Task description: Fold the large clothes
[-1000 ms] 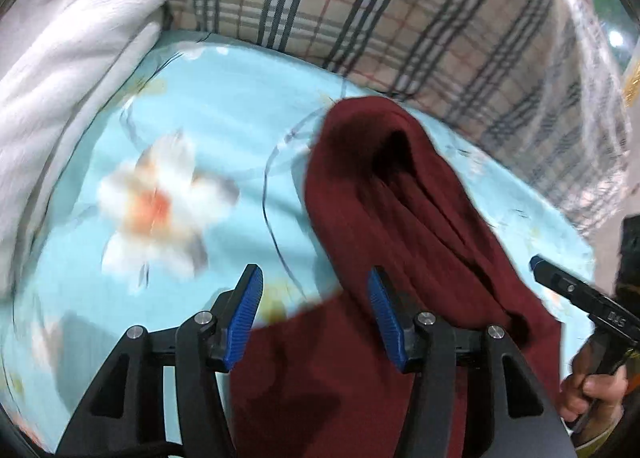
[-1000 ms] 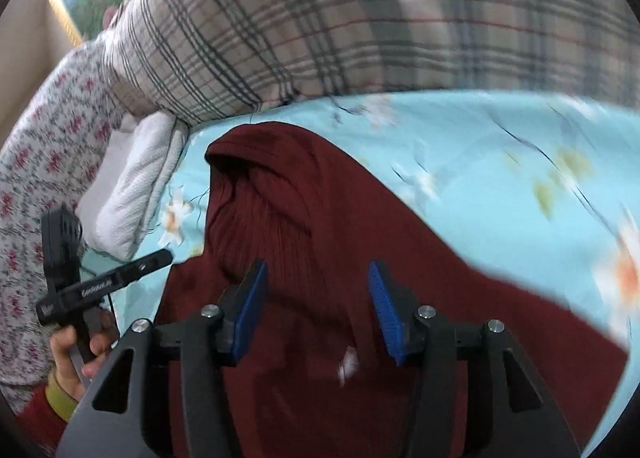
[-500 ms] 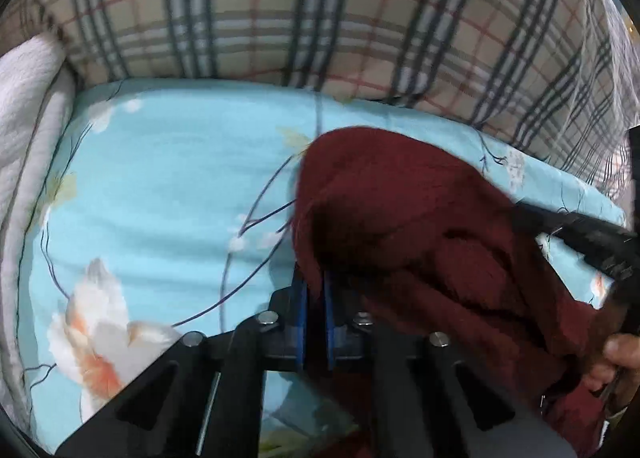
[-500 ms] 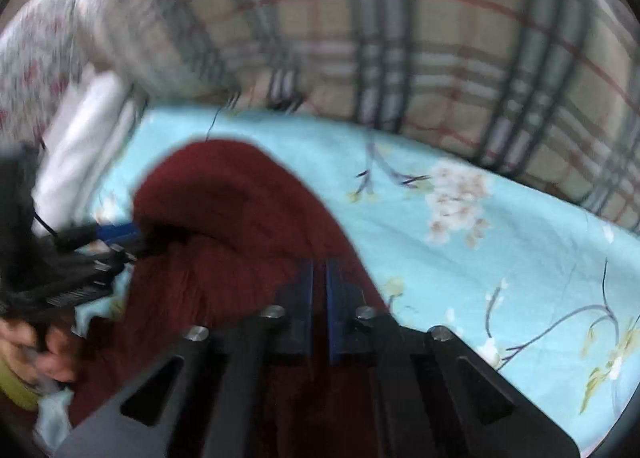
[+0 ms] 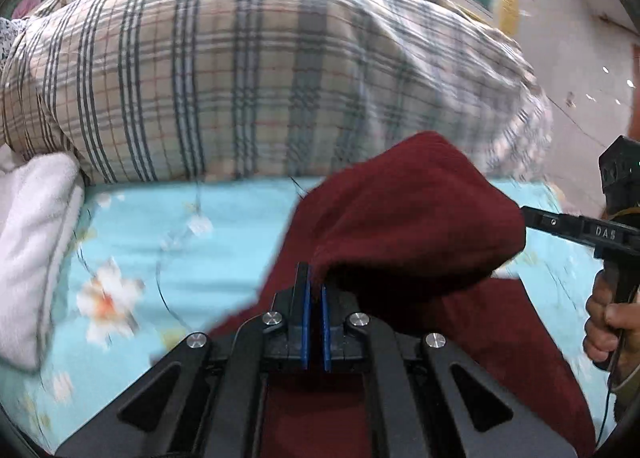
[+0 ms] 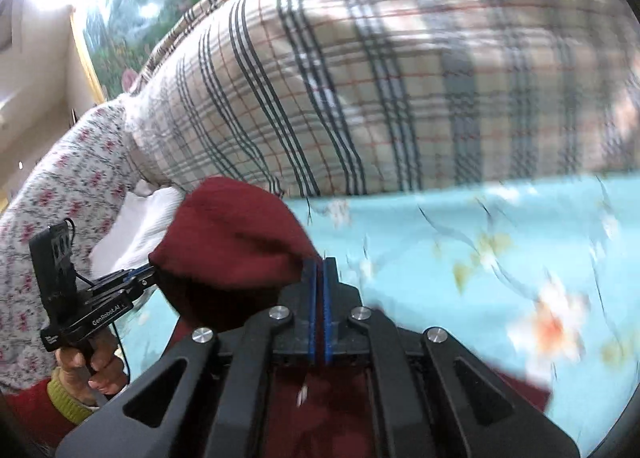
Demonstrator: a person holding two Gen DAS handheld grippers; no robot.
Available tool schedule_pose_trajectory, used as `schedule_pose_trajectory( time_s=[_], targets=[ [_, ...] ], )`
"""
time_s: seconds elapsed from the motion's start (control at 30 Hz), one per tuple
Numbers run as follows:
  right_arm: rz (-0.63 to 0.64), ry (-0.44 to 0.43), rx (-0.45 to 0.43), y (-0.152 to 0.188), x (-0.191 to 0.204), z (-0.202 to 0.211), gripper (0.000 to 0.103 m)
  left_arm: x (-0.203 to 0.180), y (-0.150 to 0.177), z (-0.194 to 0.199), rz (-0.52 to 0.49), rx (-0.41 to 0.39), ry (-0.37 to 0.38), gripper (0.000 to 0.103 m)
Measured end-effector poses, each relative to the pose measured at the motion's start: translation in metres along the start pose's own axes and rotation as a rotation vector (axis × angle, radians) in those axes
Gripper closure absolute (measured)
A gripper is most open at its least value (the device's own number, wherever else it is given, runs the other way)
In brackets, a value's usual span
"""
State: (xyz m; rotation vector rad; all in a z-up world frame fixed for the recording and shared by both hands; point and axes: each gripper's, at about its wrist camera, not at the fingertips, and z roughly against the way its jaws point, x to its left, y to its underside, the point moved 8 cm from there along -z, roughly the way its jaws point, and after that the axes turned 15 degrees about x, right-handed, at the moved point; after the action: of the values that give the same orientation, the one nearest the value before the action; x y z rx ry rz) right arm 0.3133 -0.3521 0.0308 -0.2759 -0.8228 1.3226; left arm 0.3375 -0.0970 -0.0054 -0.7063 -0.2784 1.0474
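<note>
Both grippers clenched on the maroon garment, 1 edge each: left gripper & right gripper pinch cloth, lifted above the blue floral sheet, rest trailing on the bed. Step: carrying the fold over, I'd judge. Next: lay edge flat w/ both hands level, then let go.

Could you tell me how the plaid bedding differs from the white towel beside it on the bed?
The plaid bedding is checked beige and grey; the white towel is plain. The bedding is a big rounded heap along the back, the towel a smaller bundle at the left edge. Both rest on the blue floral sheet.
</note>
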Motion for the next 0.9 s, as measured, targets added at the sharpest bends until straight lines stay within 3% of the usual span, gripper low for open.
schedule_pose_trajectory(
  time_s=[0.2,0.4,0.6,0.73,0.9],
  targets=[
    [-0.135,-0.006,0.051,0.092,-0.028,0.013,0.101,-0.041,0.084,-0.015,-0.051,0.107,0.006,0.100],
    [-0.225,-0.006,0.133,0.164,-0.037,0.004,0.101,-0.042,0.141,-0.022,-0.005,0.177,0.005,0.100],
    [-0.210,0.069,0.198,0.189,-0.035,0.001,0.100,-0.045,0.162,-0.015,-0.012,0.212,0.016,0.099],
    [-0.251,0.075,0.247,0.204,-0.043,0.004,0.098,-0.040,0.168,0.008,0.007,0.227,0.086,0.097],
    [-0.272,0.028,0.184,0.203,-0.044,0.038,0.098,-0.042,0.154,0.044,0.033,0.171,0.204,0.096]
  ],
)
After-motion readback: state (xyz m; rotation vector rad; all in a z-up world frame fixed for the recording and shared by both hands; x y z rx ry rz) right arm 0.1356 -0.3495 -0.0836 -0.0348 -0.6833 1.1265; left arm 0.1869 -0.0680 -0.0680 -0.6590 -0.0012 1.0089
